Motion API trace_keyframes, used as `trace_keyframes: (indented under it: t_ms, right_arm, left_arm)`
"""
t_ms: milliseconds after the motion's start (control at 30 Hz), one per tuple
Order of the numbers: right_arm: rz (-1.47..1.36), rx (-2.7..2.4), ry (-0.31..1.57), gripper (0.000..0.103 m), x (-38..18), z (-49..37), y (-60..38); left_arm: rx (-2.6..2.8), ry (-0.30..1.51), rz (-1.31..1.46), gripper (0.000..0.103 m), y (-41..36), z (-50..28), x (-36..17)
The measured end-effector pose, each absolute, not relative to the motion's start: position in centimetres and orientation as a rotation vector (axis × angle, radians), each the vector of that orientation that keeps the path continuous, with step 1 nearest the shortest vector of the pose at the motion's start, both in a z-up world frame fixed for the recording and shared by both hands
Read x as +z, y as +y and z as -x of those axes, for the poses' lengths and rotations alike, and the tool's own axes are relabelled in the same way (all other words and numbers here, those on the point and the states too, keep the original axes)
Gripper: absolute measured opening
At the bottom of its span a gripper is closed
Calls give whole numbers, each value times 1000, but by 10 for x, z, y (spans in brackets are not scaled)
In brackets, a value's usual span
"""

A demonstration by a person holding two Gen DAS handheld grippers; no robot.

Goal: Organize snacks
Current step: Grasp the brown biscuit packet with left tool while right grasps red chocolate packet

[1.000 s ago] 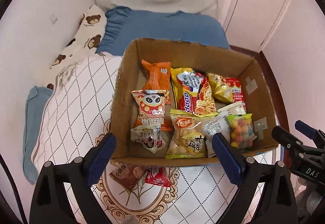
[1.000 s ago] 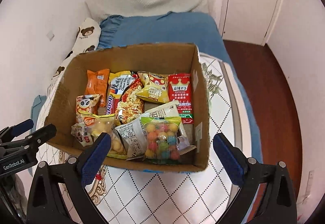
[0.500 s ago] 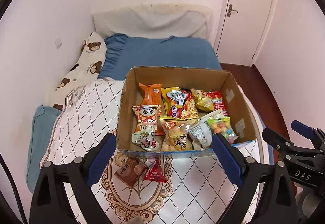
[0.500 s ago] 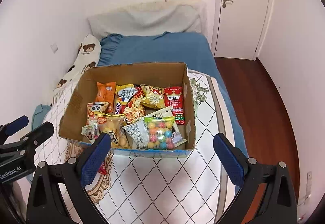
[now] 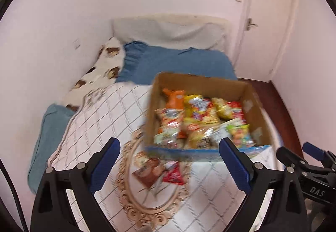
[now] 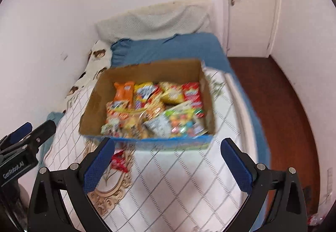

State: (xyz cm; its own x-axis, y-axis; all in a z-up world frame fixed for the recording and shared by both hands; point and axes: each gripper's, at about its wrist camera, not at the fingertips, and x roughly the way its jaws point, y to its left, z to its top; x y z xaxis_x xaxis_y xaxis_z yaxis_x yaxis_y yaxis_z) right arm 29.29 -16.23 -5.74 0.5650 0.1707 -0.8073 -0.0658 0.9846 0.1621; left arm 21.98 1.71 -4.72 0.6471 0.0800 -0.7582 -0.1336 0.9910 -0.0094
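Left wrist view: left tongs [image 5: 169,161] spread wide, empty, low in frame. Cardboard box [image 5: 153,110] of snacks right of centre on bed [image 5: 94,127]. Brown packet [image 5: 148,172] and red packet [image 5: 173,175] loose on quilt just below box.

Right wrist view: right tongs [image 6: 168,163] released, empty. Box [image 6: 94,103] centre frame; red packet [image 6: 118,161] near left finger.

Risk: heavy blur, soft quilt; packets likely slip or crumple under pinch.
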Motion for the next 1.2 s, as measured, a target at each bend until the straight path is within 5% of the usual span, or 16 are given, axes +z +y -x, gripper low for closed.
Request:
trace_keyframes:
  t_ms: [567, 900, 967, 1033, 1200]
  right_arm:
    - [74, 36, 1384, 103, -291, -333, -89]
    - [47, 4, 1339, 103, -307, -336, -96]
    - [46, 27, 1308, 94, -295, -331, -98]
    - [29, 64, 1269, 68, -281, -324, -99]
    - [-134, 192, 1200, 62, -252, -311, -101]
  left_arm:
    - [311, 1255, -87, 97, 105, -232, -248]
    - [92, 1315, -187, 97, 86, -269, -271]
    - [32, 1308, -224, 97, 76, -276, -269]
    - [-24, 1318, -271, 97, 64, -282, -274]
    - [-142, 1349, -299, 92, 48, -292, -288]
